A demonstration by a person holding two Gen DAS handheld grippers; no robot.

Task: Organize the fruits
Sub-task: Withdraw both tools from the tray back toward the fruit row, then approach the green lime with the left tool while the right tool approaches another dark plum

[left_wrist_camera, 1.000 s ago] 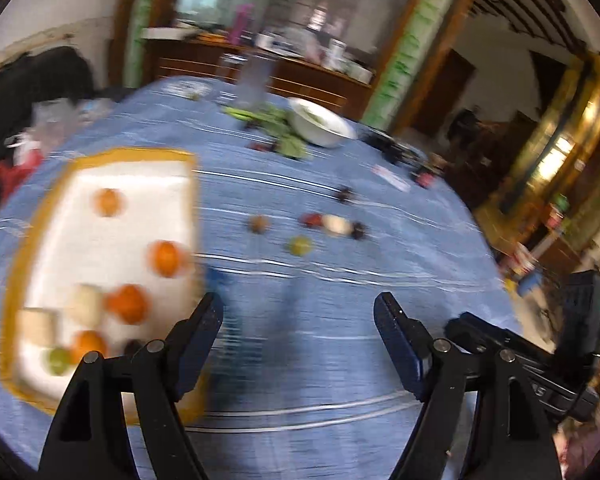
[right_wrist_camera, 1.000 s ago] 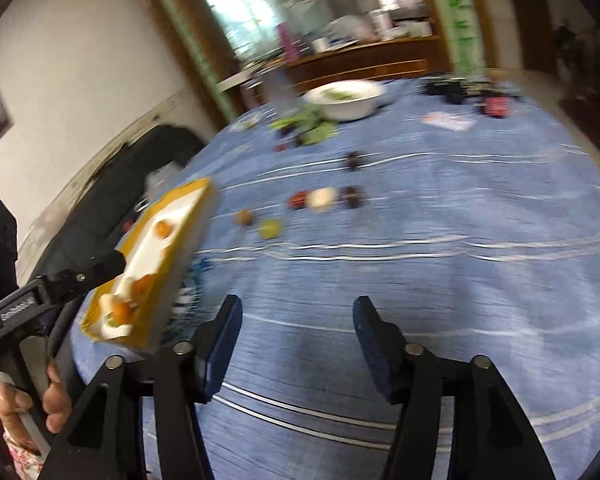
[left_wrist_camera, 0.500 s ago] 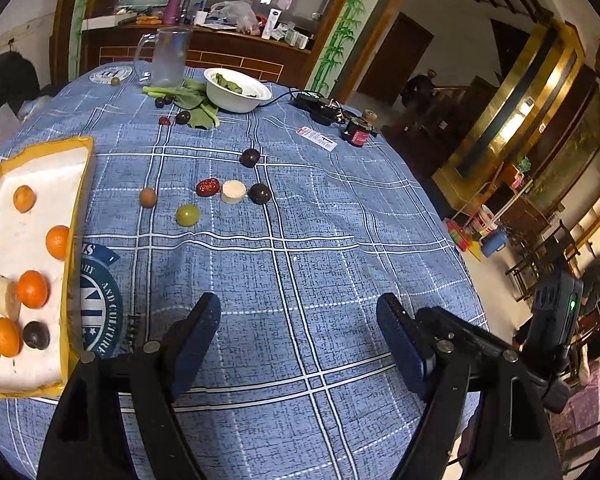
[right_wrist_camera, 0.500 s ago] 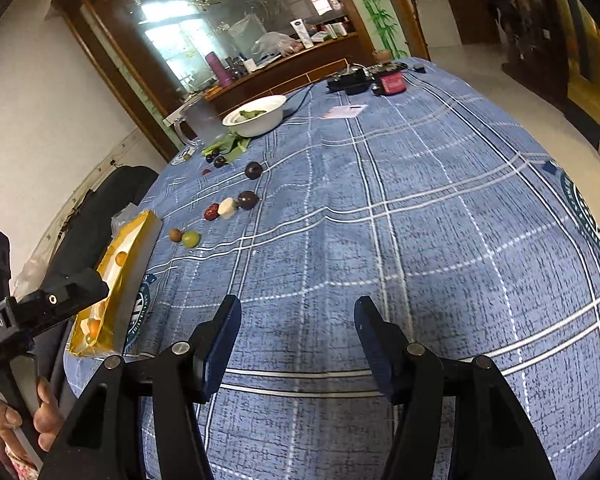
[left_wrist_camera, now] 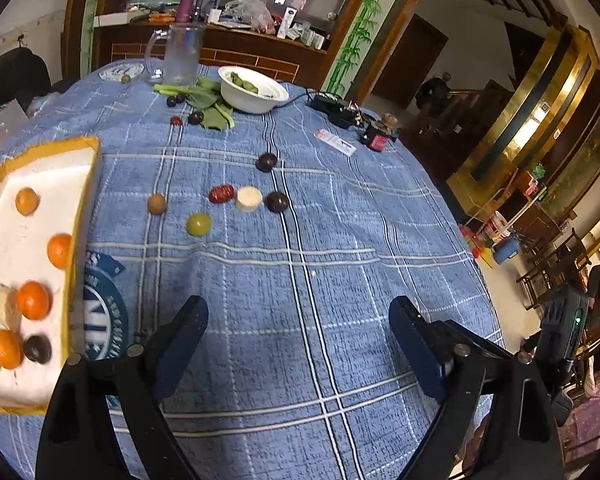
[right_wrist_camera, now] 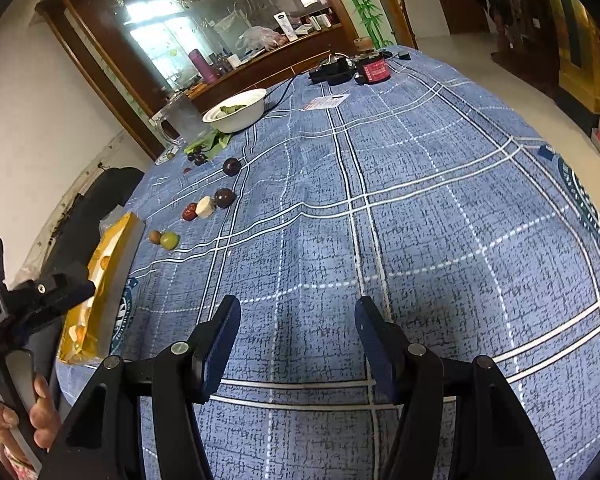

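A yellow-rimmed white tray (left_wrist_camera: 88,184) at the left holds several oranges (left_wrist_camera: 34,300), a dark plum and pale pieces. Loose on the blue cloth lie a green fruit (left_wrist_camera: 199,224), a brown fruit (left_wrist_camera: 156,204), a red date (left_wrist_camera: 221,193), a white slice (left_wrist_camera: 248,198) and two dark plums (left_wrist_camera: 277,201). My left gripper (left_wrist_camera: 298,332) is open and empty, well short of them. My right gripper (right_wrist_camera: 296,328) is open and empty over bare cloth; the fruits (right_wrist_camera: 169,240) and tray (right_wrist_camera: 112,248) lie far left in its view.
A white bowl (left_wrist_camera: 252,90) with greens, a glass mug (left_wrist_camera: 182,56), leaves and small dark fruits stand at the far side. A black device and red box (left_wrist_camera: 374,140) and a card lie at the far right. The table edge curves down at the right.
Both views have steadied from blur. The left view swung right, so the tray slid to the left edge. The right gripper pulled back and turned right, away from the tray.
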